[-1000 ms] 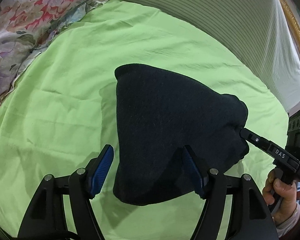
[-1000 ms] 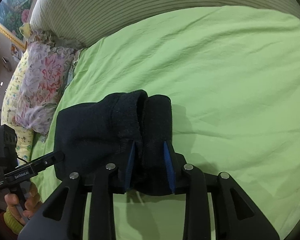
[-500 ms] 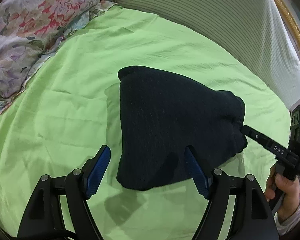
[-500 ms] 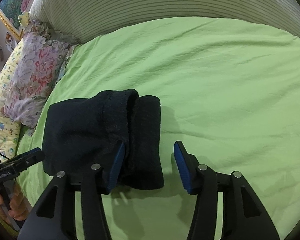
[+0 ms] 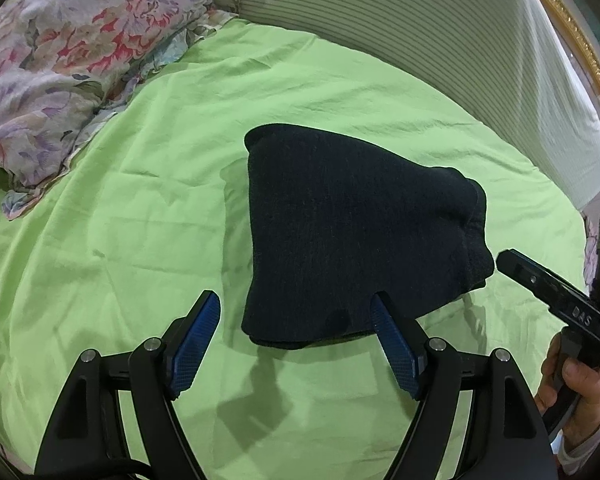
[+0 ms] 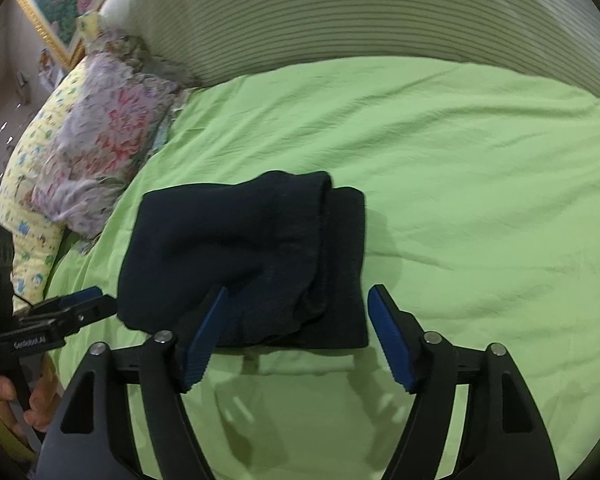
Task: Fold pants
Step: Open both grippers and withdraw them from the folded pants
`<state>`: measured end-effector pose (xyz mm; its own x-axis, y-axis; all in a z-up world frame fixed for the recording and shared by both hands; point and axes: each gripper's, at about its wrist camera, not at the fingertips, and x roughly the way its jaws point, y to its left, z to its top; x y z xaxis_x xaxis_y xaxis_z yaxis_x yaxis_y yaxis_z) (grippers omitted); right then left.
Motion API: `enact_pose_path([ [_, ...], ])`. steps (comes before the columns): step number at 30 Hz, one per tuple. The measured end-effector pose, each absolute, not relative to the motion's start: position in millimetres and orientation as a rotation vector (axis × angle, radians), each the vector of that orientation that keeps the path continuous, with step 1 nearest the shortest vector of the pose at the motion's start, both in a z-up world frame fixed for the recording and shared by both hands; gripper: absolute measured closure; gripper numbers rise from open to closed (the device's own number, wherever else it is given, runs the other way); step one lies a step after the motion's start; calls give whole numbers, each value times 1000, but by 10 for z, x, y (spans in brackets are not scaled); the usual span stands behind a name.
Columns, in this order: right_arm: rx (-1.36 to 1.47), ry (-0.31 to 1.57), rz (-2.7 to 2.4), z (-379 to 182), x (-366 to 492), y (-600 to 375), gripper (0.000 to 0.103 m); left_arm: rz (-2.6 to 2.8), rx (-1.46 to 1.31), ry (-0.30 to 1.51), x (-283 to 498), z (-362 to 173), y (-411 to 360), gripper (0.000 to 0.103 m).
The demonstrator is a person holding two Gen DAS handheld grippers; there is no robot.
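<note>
The dark navy pants [image 5: 356,236] lie folded in a compact bundle on the green bed sheet [image 5: 140,216]. In the right wrist view the pants [image 6: 244,256] show stacked layers, with the folded edges toward the right. My left gripper [image 5: 296,332] is open and empty, just short of the bundle's near edge. My right gripper [image 6: 296,328] is open and empty, its jaws apart at the bundle's near edge. The right gripper also shows in the left wrist view [image 5: 556,300], just beside the bundle's right corner. The left gripper shows in the right wrist view [image 6: 60,316].
A floral pillow [image 5: 68,64] lies at the far left of the bed, and it shows in the right wrist view [image 6: 100,148]. A striped padded headboard [image 5: 440,40] runs along the far side. A yellow patterned pillow [image 6: 28,200] lies beyond the floral one.
My right gripper has opened and let go of the pants. Both grippers have drawn back from the bundle, which now rests on the sheet.
</note>
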<state>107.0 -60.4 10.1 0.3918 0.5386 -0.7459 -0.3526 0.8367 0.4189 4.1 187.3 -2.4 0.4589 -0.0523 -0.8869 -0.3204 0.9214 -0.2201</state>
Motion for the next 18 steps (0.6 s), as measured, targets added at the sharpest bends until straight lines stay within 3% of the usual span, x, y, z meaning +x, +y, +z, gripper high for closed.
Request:
enact_pose_path([
  [18, 105, 934, 663, 138, 751, -407, 16, 206, -312, 1043, -119, 5, 1699, 22],
])
